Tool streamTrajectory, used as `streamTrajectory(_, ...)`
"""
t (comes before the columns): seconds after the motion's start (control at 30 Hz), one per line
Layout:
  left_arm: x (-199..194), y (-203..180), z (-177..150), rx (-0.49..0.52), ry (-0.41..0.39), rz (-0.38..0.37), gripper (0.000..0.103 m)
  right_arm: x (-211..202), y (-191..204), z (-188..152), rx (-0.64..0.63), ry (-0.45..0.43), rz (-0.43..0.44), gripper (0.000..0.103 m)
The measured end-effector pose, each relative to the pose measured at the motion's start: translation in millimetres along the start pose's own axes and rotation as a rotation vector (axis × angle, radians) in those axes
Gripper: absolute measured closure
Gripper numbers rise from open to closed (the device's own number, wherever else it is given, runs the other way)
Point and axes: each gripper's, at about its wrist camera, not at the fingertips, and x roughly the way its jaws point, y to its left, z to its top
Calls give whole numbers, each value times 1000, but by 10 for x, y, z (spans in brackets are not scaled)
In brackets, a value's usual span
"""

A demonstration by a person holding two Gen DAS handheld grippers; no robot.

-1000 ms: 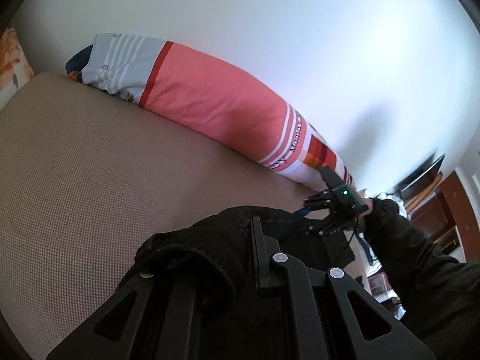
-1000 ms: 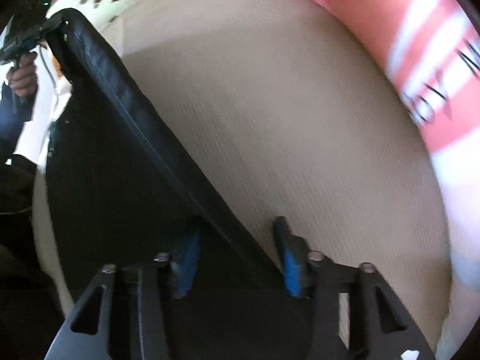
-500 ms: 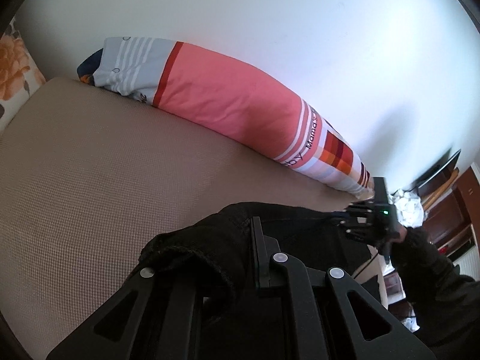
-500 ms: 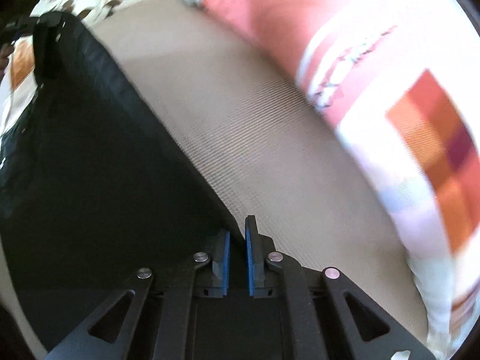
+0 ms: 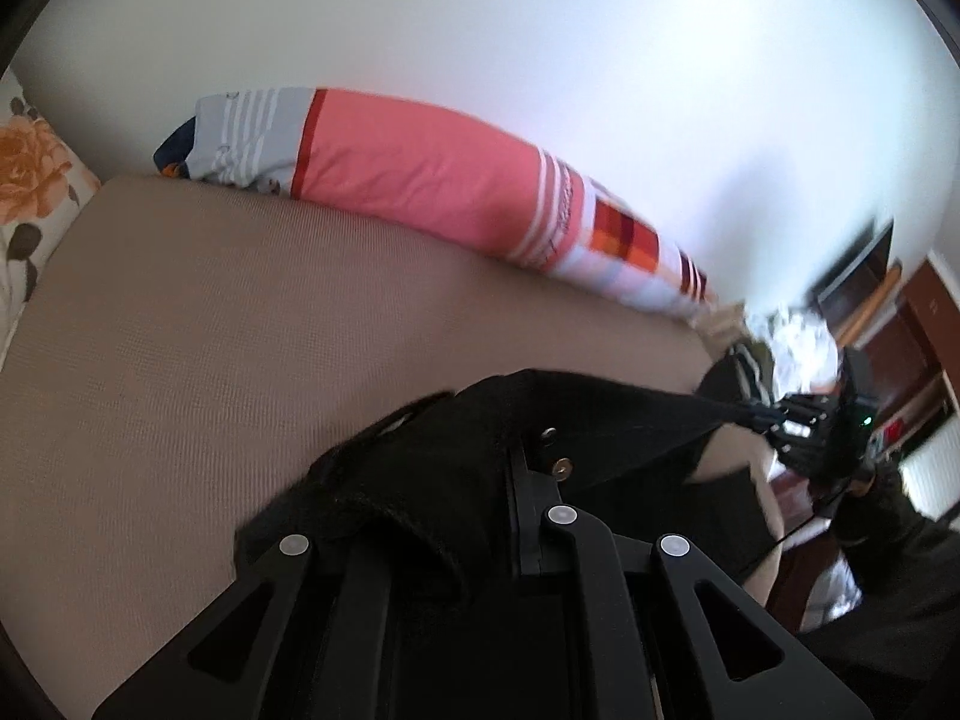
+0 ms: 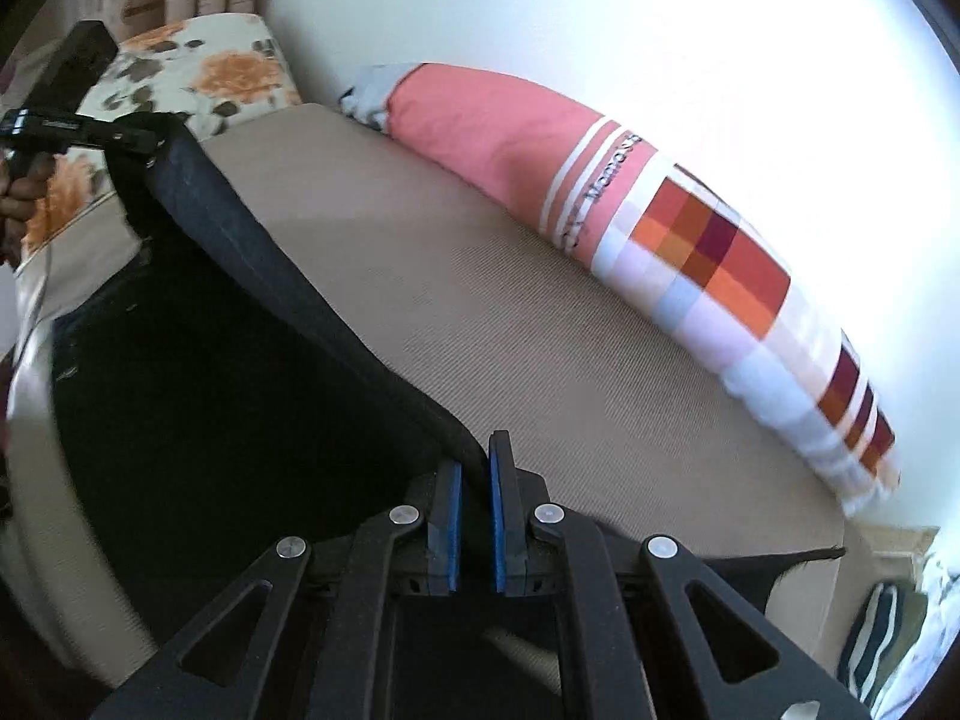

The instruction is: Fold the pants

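The black pants [image 6: 198,372] hang stretched between my two grippers above the beige bed [image 6: 480,300]. My right gripper [image 6: 474,468] is shut on one end of the top edge, its blue pads [image 6: 451,498] pinching the cloth. My left gripper [image 5: 474,480] is shut on the other end, with cloth bunched over its fingers; the pants [image 5: 600,426] run from it to the right gripper [image 5: 798,426] at far right. The left gripper [image 6: 126,135] shows at upper left in the right wrist view.
A long pink striped bolster pillow [image 5: 432,180] lies along the white wall at the bed's far side. A floral pillow [image 6: 198,72] sits at the bed's head. Wooden furniture [image 5: 924,324] stands beyond the bed's foot.
The right gripper has closed on the pants edge and moved away to the right, pulling the cloth taut. The left gripper keeps its hold.
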Motion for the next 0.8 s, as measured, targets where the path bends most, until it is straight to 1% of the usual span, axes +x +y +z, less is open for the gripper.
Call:
streamTrajectory(0.07,-72,-13,-195,13,34,-3,91,-114,159,-173,19,10,27,97)
streamTrajectory(0.13,-97,-14,-371,10,68,0,91,-147,293,-340,34,21,65,98)
streamTrajectory(0.17,-108,-14,-463,16,87,-1,91,-145,346,-364,40,33,84,98)
streamTrajectory(0.2,-118,-13,-567,28,106,-1,91,-145,424,-462,47,50,108,99)
streamTrajectory(0.27,-106,14,-784,34,154,4,89,-66,497,-597,68,81,150,99)
streamTrajectory(0.37,-33,101,-1075,16,220,25,88,59,703,-829,56,135,176,99)
streamTrajectory(0.4,-12,128,-1155,4,239,35,87,110,712,-860,63,146,190,99)
streamTrajectory(0.43,10,155,-1234,4,263,45,84,172,744,-903,70,165,207,99)
streamTrajectory(0.47,21,174,-1286,9,278,65,79,240,795,-950,58,182,208,99)
streamTrajectory(0.53,33,208,-1377,11,310,100,74,343,864,-999,40,205,206,99)
streamTrajectory(0.57,24,226,-1414,3,327,112,67,401,897,-1019,36,217,207,99)
streamTrajectory(0.6,9,234,-1432,-2,336,124,63,453,920,-1032,38,226,207,99)
streamTrajectory(0.67,-64,240,-1455,-7,343,152,51,513,952,-1040,41,243,205,98)
streamTrajectory(0.7,-101,238,-1448,-9,345,169,46,532,954,-1038,46,243,203,98)
streamTrajectory(0.73,-151,231,-1448,-9,351,193,39,549,960,-1036,52,246,206,98)
streamTrajectory(0.8,-246,213,-1446,-3,355,199,36,571,968,-1026,55,249,204,98)
